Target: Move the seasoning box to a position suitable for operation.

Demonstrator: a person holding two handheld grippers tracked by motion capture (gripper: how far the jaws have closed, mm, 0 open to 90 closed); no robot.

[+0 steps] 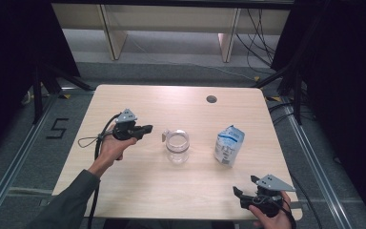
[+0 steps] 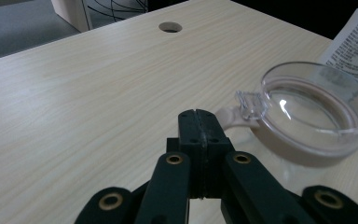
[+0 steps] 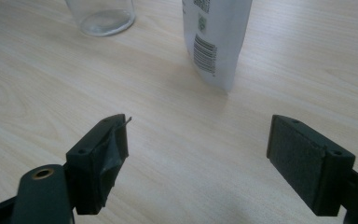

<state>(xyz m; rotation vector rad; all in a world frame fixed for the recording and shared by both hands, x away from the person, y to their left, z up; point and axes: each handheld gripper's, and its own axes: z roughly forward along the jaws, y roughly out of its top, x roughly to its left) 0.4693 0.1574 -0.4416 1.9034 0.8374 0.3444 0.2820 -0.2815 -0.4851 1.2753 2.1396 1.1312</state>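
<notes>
A clear jar [image 1: 177, 146] with a transparent lid stands in the middle of the wooden table [image 1: 138, 102]. In the left gripper view the jar [image 2: 317, 109] is at the right, its lid tab [image 2: 248, 103] pointing toward my jaws. My left gripper [image 1: 147, 128] hovers just left of the jar; its jaws are pressed together with nothing between them, and the left gripper [image 2: 199, 125] stops a little short of the tab. A white printed pouch [image 1: 229, 145] stands upright right of the jar. My right gripper [image 1: 246, 187] rests near the front right corner, open and empty, and the right gripper [image 3: 200, 154] faces the pouch [image 3: 216, 37].
A round cable hole [image 1: 211, 99] sits near the table's far edge. The jar's base [image 3: 101, 16] is at the top left of the right gripper view. Grey floor, rails and black curtains surround the table.
</notes>
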